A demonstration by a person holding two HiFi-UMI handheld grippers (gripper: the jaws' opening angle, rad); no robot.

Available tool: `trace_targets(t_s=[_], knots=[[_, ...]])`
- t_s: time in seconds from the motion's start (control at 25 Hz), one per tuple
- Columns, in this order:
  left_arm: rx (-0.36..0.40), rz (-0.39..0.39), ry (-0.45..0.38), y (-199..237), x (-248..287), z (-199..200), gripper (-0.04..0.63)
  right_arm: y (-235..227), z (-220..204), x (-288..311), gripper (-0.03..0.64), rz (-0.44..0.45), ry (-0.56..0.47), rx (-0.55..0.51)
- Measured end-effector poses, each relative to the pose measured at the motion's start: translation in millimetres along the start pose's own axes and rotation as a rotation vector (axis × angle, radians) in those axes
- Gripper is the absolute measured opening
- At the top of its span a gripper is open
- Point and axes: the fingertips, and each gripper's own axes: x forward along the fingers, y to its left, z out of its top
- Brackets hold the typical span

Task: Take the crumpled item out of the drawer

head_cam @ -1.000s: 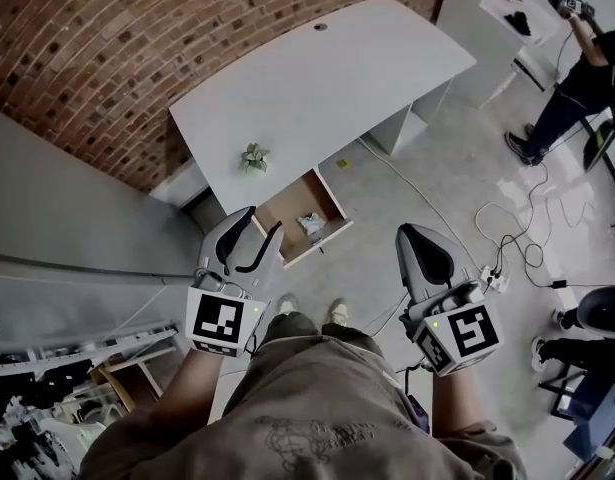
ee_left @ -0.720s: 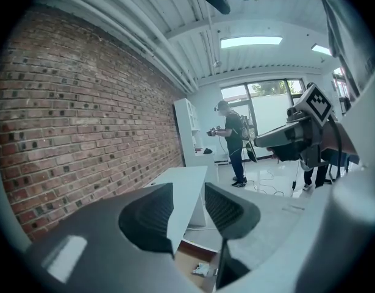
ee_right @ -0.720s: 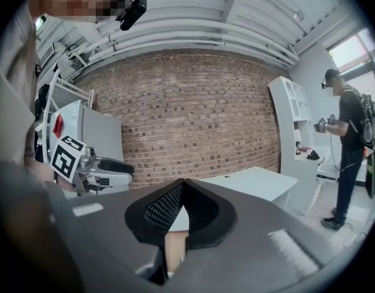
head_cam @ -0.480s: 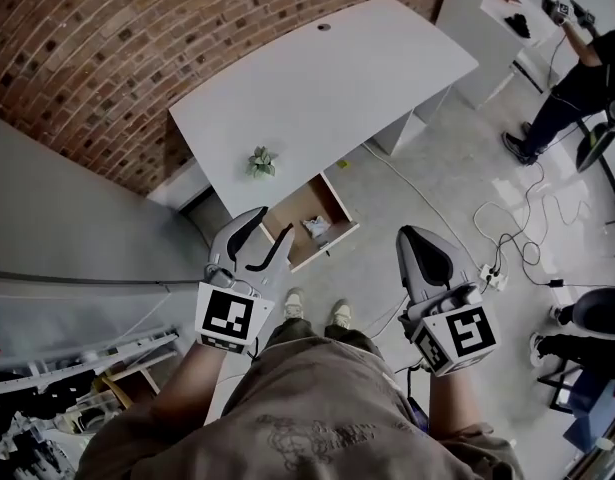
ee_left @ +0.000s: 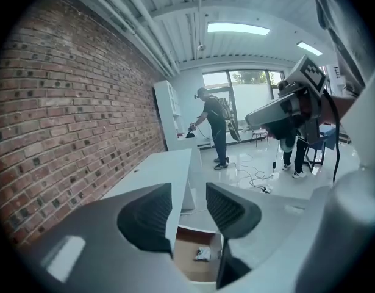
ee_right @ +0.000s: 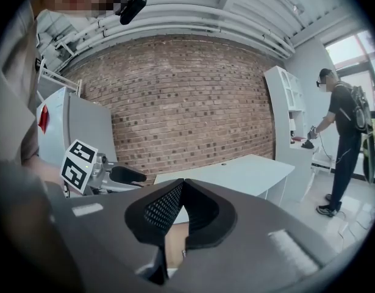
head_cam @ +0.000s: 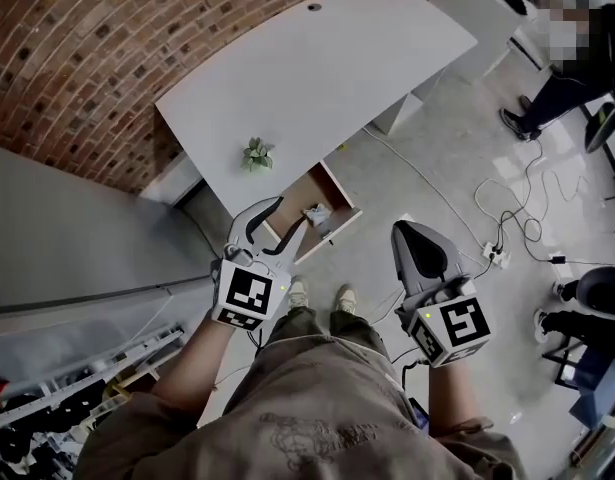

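An open wooden drawer (head_cam: 332,190) juts from under the white desk (head_cam: 317,68), and a crumpled white item (head_cam: 317,217) lies inside it. My left gripper (head_cam: 276,220) is open and hangs above the drawer's near left corner, holding nothing. In the left gripper view the crumpled item (ee_left: 203,254) lies in the drawer (ee_left: 186,266) below the parted jaws of the left gripper (ee_left: 188,211). My right gripper (head_cam: 420,240) is shut and empty, over the floor to the right of the drawer. The right gripper view has the right gripper (ee_right: 183,191) closed, with the left gripper (ee_right: 117,175) to its left.
A small green plant (head_cam: 255,154) stands on the desk near the drawer. Cables (head_cam: 517,213) and a power strip (head_cam: 495,256) lie on the floor at right. A person (head_cam: 577,63) stands at the far right by white shelving. A brick wall (head_cam: 77,58) runs behind the desk.
My left gripper has moved forward and right, closer over the open drawer. The right gripper has stayed about where it was, still shut.
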Motion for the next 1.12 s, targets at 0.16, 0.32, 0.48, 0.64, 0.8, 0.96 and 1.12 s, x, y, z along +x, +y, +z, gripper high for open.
trace_targets(t_s=[0.16,0.32,0.48,0.64,0.8,0.96,1.12], knots=[[0.01,-0.031,0.057,-1,24,-26,0.167,-3,-17,15,0.028,-0.001,0.04,0.017],[0.046,-0.062,0.122,-8,50,-60,0.167,-5,-41,29,0.028,-0.003,0.087,0.051],[0.064,-0.102,0.179,-14,76,-94,0.167,-12,-68,47,0.028,-0.02,0.142,0.077],[0.081,-0.146,0.231,-25,99,-131,0.169,-22,-90,64,0.028,-0.033,0.16,0.09],[0.095,-0.186,0.288,-36,127,-172,0.181,-30,-118,83,0.028,-0.039,0.191,0.1],[0.1,-0.208,0.338,-40,152,-217,0.181,-26,-150,100,0.028,-0.018,0.231,0.138],[0.102,-0.24,0.382,-40,181,-259,0.181,-25,-179,119,0.028,-0.004,0.265,0.156]])
